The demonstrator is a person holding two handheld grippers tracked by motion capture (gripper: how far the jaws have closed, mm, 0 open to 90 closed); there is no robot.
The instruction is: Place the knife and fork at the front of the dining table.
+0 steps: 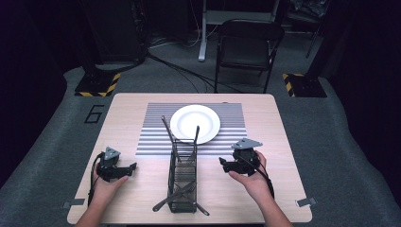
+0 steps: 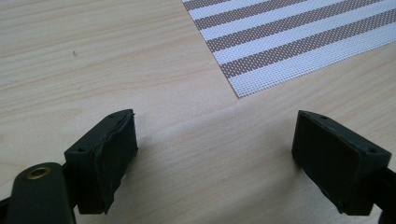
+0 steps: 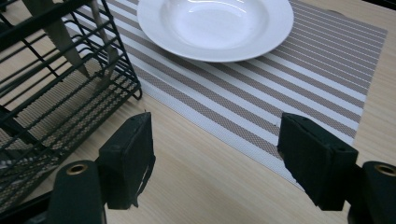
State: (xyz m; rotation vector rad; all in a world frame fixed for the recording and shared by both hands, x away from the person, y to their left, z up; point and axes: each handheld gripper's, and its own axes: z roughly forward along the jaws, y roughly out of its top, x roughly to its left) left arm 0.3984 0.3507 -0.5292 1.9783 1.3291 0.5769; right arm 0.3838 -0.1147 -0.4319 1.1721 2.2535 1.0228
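My left claw (image 1: 134, 166) and right claw (image 1: 221, 162) both gape wide with nothing between the jaws, resting low on the table (image 1: 127, 113). Between them stands the black wire rack (image 1: 182, 177) (utensils leaning inside), its far end just before the white plate (image 1: 195, 124) on the striped mat (image 1: 153, 135).

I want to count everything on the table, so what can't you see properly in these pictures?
- Utensils in the wire basket: high view, too small and dark to tell forks from knives or count them.
- Wire basket in the right gripper view: cut off by the left edge.
- Placemat: left gripper view, cut off by the top and right edges.
- Plate: right gripper view, far rim cut off by the top edge.
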